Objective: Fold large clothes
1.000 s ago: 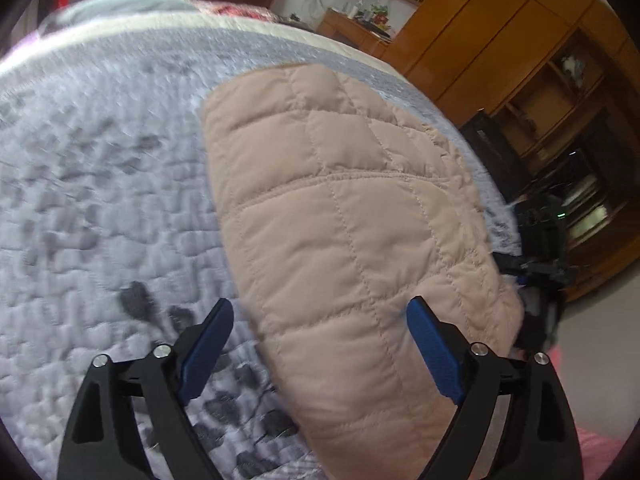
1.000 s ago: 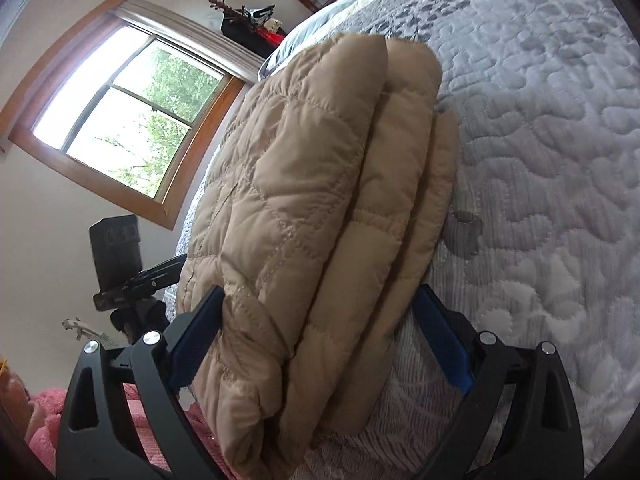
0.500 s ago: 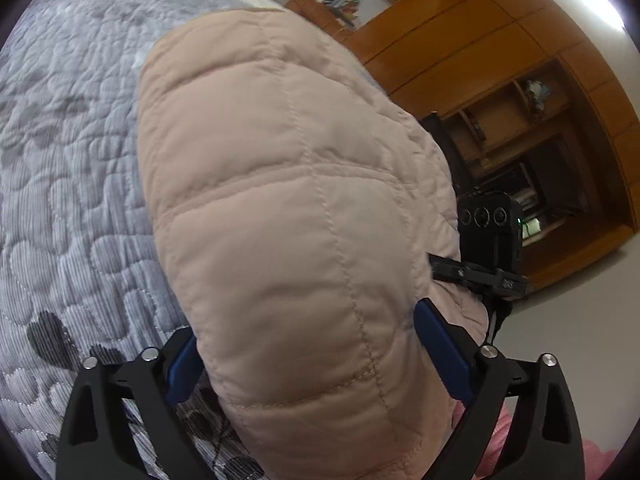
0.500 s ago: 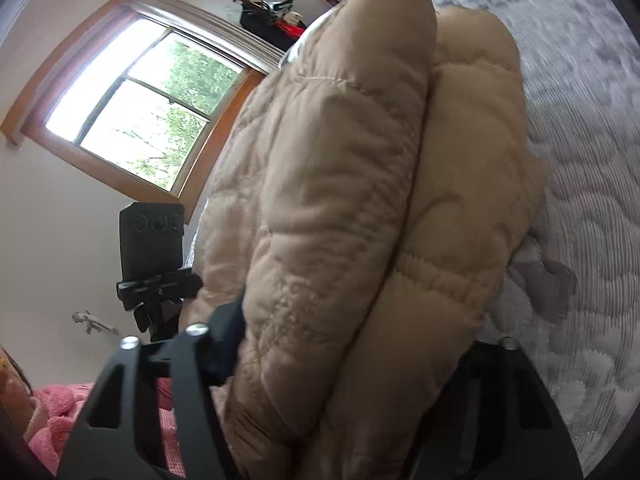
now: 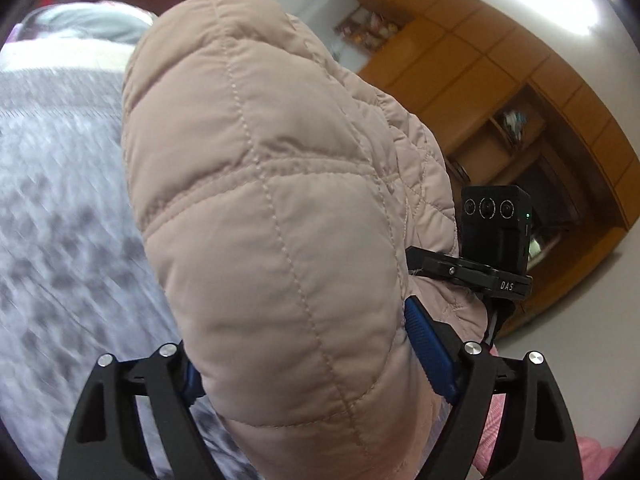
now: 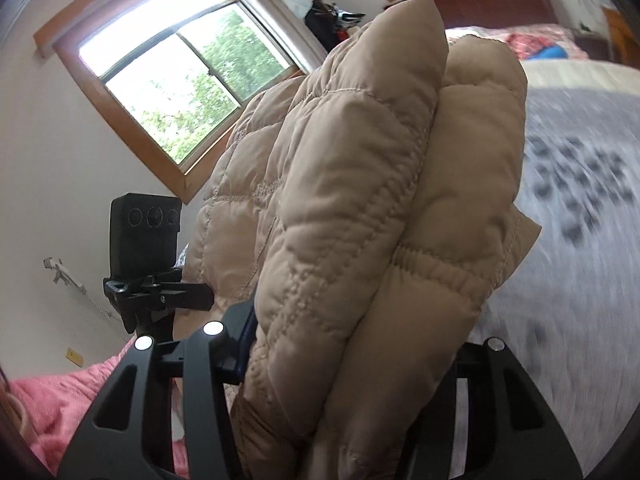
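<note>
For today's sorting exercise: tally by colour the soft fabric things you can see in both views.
Beige: 1, the folded quilted jacket
Grey: 1, the patterned bedspread
Pink: 1, the fuzzy fabric at the lower edge
Total: 3

Wood-framed window (image 6: 192, 92), white walls, wooden cabinets (image 5: 500, 92), grey quilted bed (image 5: 60, 208).

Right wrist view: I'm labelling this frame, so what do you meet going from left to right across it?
Pink fabric → black camera on its stand → window → folded quilted coat → grey bedspread.
</note>
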The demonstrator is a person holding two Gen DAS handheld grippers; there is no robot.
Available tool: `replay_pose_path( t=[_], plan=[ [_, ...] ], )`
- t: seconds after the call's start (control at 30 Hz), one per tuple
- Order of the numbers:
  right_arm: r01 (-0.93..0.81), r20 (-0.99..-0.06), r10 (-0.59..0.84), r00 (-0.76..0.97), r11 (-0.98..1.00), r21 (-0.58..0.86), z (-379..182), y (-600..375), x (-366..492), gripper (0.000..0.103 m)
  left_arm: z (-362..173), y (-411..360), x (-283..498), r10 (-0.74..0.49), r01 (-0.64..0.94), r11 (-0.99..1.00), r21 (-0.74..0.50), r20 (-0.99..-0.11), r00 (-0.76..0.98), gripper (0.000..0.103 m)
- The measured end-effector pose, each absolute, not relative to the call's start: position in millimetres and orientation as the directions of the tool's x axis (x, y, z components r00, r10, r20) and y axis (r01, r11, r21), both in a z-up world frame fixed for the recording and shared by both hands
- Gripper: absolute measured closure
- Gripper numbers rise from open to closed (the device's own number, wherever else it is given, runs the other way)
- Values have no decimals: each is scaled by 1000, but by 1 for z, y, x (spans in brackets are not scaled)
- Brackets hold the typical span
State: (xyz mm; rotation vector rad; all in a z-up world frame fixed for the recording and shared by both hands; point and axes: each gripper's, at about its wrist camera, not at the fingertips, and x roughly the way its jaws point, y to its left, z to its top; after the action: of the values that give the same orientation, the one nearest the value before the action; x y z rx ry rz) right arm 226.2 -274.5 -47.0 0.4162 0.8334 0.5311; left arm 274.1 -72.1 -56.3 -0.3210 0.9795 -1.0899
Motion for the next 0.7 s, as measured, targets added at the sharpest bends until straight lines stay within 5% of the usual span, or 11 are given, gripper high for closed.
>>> replay_pose_path(
  t=[0.43,0.63,0.7],
  plan=[
    [-253,-643,645,413,759,599,-114,-254,388,53,-108,-22,392,-783,431,607,-667,-595,181,19],
    [-199,-631,676,382,726,658,-153,-265,398,42,-136,-13,409,-773,412,619,-669,-613,165,17],
    [-180,-636,668,386,731,658,-156,-273,393,29,-131,-19,406,-754,423,638,-643,-632,177,16]
  ],
)
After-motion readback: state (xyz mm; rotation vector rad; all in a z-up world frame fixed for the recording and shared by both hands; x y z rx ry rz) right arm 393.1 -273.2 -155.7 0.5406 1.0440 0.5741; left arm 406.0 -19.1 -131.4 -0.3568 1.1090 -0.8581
